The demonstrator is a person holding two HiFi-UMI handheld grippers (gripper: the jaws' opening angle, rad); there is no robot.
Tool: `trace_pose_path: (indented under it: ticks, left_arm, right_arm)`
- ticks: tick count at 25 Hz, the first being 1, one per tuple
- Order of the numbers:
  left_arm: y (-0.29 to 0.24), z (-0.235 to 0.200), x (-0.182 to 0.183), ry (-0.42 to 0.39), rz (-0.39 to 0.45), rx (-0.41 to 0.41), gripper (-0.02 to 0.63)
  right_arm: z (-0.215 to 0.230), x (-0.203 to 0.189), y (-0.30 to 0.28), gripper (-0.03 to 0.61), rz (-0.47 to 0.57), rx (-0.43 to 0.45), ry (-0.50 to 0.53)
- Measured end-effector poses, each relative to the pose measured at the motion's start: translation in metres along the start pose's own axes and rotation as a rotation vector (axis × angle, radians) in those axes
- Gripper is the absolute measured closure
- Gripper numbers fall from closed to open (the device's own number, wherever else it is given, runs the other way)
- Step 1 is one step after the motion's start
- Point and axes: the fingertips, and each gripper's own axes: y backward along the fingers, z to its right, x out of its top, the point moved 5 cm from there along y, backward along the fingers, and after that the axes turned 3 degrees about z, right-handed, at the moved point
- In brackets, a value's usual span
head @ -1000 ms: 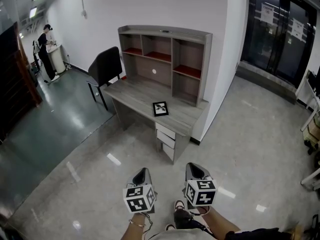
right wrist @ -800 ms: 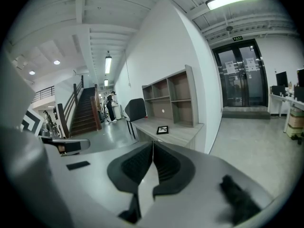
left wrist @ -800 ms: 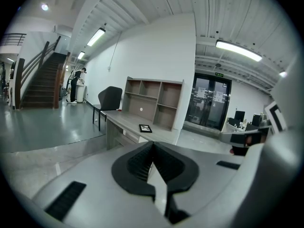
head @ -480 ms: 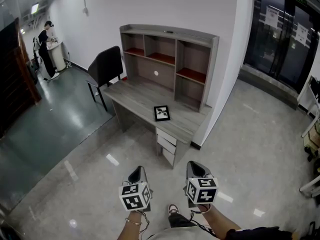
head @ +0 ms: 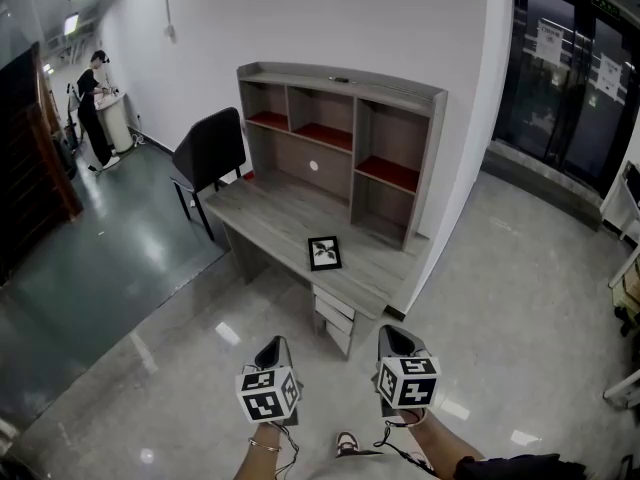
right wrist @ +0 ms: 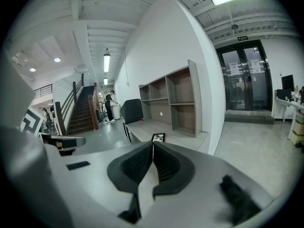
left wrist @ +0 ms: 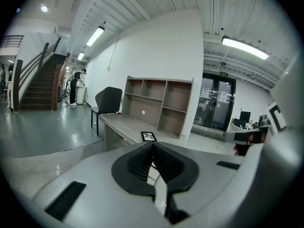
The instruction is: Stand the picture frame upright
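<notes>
A small black picture frame [head: 324,252] lies flat on the grey desk [head: 270,213], near its front right end. It also shows in the left gripper view, picture frame [left wrist: 148,136], and in the right gripper view, picture frame [right wrist: 158,137], beyond the jaws. Both grippers are held low over the floor, well short of the desk. My left gripper [head: 272,351] is shut with nothing in it. My right gripper [head: 393,339] is shut too, holding nothing.
The desk carries a hutch of open shelves [head: 340,138] against the white wall. A black chair [head: 208,150] stands at the desk's left end. Drawers [head: 333,313] hang under the desk's right end. A person [head: 93,108] stands far left. Glass doors [head: 575,78] lie right.
The view has come a little nearer to the desk, and the frame sits lower in the picture. Both grippers stay shut and low.
</notes>
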Motion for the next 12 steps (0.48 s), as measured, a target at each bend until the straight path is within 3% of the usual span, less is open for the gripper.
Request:
trace_pose_path:
  ticks: [12]
  left_arm:
    - [-0.082, 0.005, 0.034, -0.027, -0.01, -0.005, 0.601]
  right_arm:
    - [0.043, 0.03, -0.075, 0.546, -0.005, 0.019, 0.002]
